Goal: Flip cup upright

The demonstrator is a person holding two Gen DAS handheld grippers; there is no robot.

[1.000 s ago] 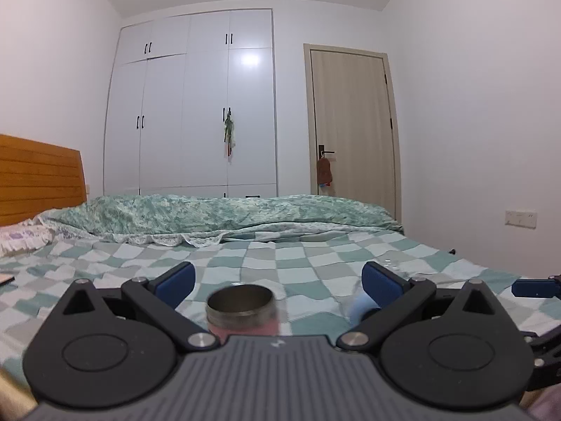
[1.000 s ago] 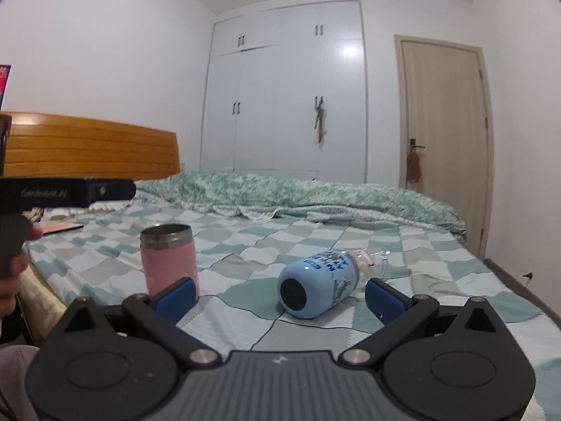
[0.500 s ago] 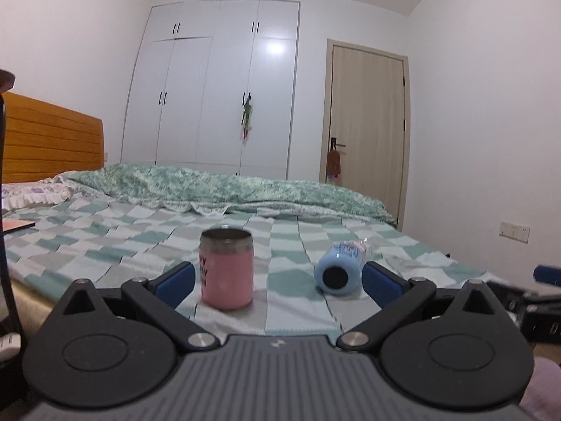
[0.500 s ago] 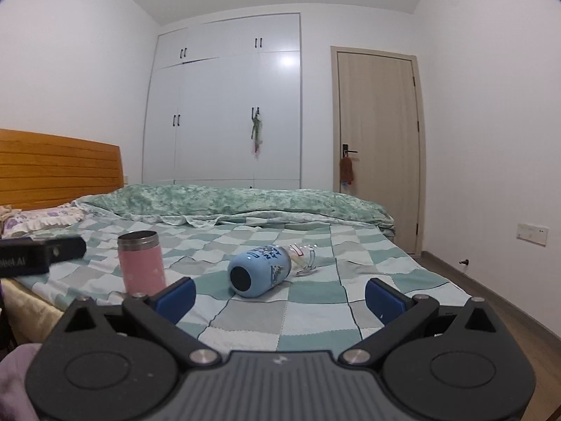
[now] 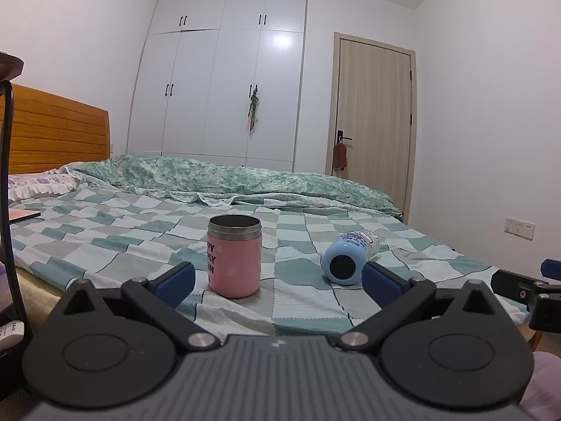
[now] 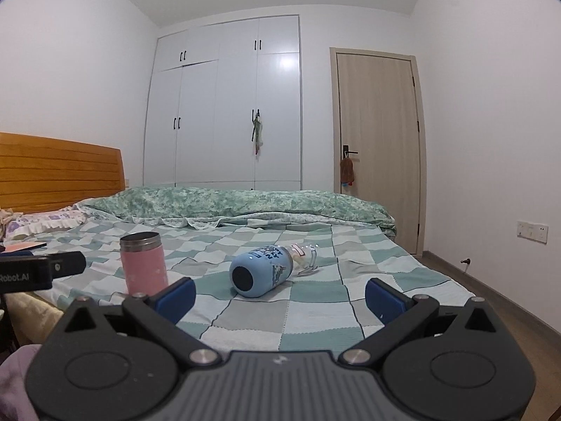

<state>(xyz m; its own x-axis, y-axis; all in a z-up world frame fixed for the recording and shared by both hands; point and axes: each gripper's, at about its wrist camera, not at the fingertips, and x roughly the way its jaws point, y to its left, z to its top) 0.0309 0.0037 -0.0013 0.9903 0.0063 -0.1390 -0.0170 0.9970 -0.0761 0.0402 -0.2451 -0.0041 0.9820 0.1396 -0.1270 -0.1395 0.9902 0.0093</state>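
Note:
A pink cup (image 5: 234, 256) with a steel rim stands upright on the checked bedspread (image 5: 105, 231), mouth up; it also shows in the right wrist view (image 6: 143, 263). A blue bottle (image 5: 345, 258) lies on its side to the right of it, base toward me; it also shows in the right wrist view (image 6: 263, 270). My left gripper (image 5: 277, 279) is open and empty, back from the cup near the bed's edge. My right gripper (image 6: 278, 296) is open and empty, back from the bottle.
A rolled green quilt (image 6: 228, 203) lies across the far side of the bed. A wooden headboard (image 6: 52, 168) is at left, a wardrobe (image 6: 224, 105) and door (image 6: 377, 147) behind. The other gripper's body (image 6: 31, 272) shows at left.
Both grippers have pulled back from the bed and away from the upright pink cup. The cup and bottle look farther away. Neither object has moved.

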